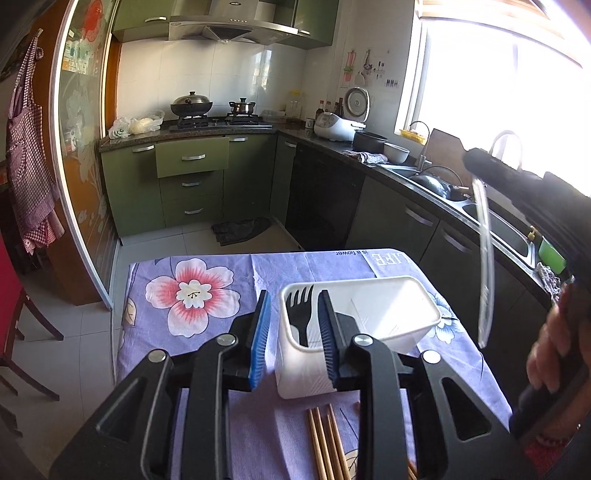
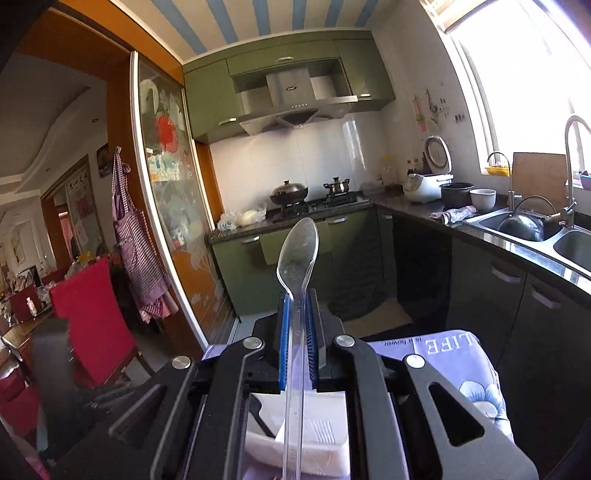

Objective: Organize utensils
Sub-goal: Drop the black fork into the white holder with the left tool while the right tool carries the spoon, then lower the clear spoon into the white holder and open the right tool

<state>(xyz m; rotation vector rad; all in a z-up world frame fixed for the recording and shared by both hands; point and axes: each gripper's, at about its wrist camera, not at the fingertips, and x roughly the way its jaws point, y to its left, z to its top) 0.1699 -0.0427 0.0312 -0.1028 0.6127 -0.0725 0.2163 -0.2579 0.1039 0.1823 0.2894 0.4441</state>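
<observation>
Two grippers were up over the table [image 1: 207, 266]. Right gripper [image 2: 296, 306] was clamped on a clear spoon [image 2: 297, 251], bowl pointing up, held above the white bin [image 2: 325, 428]. Left gripper [image 1: 294, 325] hung released, fingers apart just above the bin's [image 1: 369, 295] near-left corner. Black fork [image 1: 302, 310] stood in that bin. Chopsticks [image 1: 327, 443] lay on the cloth nearer the person.

Green cabinets [image 1: 192, 158] line an L-shaped kitchen beneath a steel range hood [image 1: 229, 27] and white tiled walls [image 1: 236, 74]. Hard daylight floods the window [image 1: 498, 92] above the double sink [image 2: 546, 236] (glass blown out white). Pale floor tiles [image 1: 166, 251]; a checked apron [image 1: 29, 155] hangs beside the sliding glass door [image 1: 83, 147].
</observation>
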